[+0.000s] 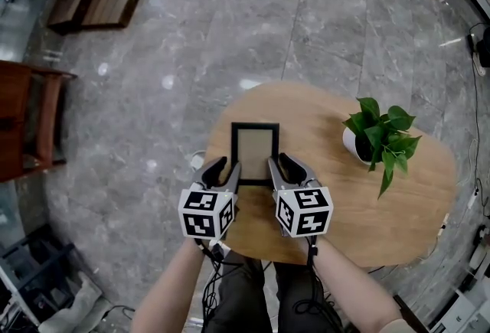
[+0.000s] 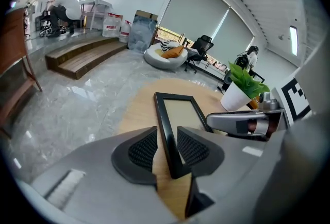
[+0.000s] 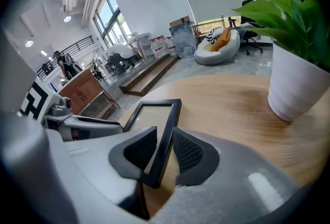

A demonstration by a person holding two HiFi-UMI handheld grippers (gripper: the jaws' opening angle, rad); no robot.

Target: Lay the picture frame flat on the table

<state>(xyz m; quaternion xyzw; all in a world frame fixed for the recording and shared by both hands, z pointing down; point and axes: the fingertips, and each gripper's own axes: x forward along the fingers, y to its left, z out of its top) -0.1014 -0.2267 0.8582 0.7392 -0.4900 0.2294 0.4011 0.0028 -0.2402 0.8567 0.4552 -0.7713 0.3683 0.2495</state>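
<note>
My left claw [image 2: 166, 148] stood with its jaws apart, the left long rail of the picture frame [image 1: 255, 153] running up between them. The ribbed pads [image 2: 143, 150] sat on either side of that rail. I saw bare wood between the outer pad and the black edge, while the inner pad lay just beside the rail, and I couldn't make out any squeeze. My right claw [image 3: 164, 152] was the mirror of it: jaws spread, the frame's right rail between them near its near corner, with a gap showing on the inner side.

From the head view both claws straddled the near end of the frame, one on each long side, pointing away from me and downward. The frame itself lay face up on the wooden tabletop [image 1: 367, 217], near the edge closest to me and to the left of centre, as far as I could judge flat.

Further right, well apart from the frame, stood a potted plant [image 1: 383, 136] in a white pot. Grey stone floor [image 1: 191, 56] surrounded the tabletop.
</note>
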